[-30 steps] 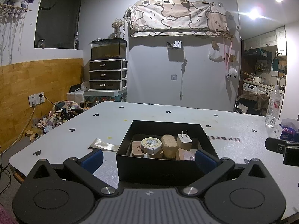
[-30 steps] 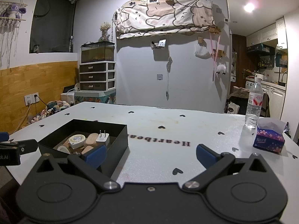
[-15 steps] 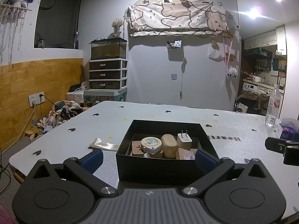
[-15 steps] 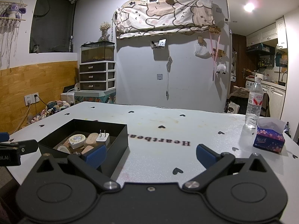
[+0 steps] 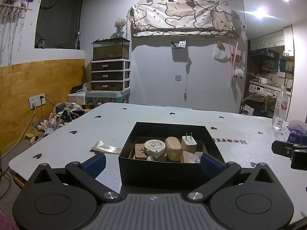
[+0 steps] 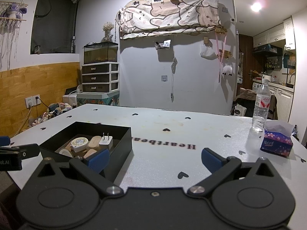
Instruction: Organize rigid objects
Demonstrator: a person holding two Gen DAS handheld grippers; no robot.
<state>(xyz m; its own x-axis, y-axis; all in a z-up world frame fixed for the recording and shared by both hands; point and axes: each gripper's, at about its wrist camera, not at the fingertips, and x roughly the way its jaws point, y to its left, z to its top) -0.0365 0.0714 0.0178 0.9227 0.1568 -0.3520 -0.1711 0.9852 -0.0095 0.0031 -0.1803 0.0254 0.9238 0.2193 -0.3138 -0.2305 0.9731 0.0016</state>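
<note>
Right now a black box (image 5: 170, 169) sits on the white table (image 5: 153, 118) with little black hearts on it. The left gripper (image 5: 153, 158) is just in front of the box. Its two blue fingers (image 5: 95, 163) are spread wide, one on each side of the near wall, and they hold nothing. I cannot tell if they touch the box.

Inside the box are a round white tape measure (image 5: 155, 147), a tan case (image 5: 173, 145), a white plug (image 5: 189, 141) standing with its prongs up, and a brown wooden piece (image 5: 140, 151). The near wall hides the bottoms of these things, and a pinkish thing on the right is half hidden too.

The right gripper (image 6: 154, 156) is over the bare table, to the right of the box. It is spread wide too and holds nothing. Its left finger hides the near right corner of the box.

Far right stand a water bottle (image 6: 261, 108) and a tissue pack (image 6: 276, 143). A flat shiny strip (image 5: 106, 148) lies left of the box; what it is, I cannot tell.
</note>
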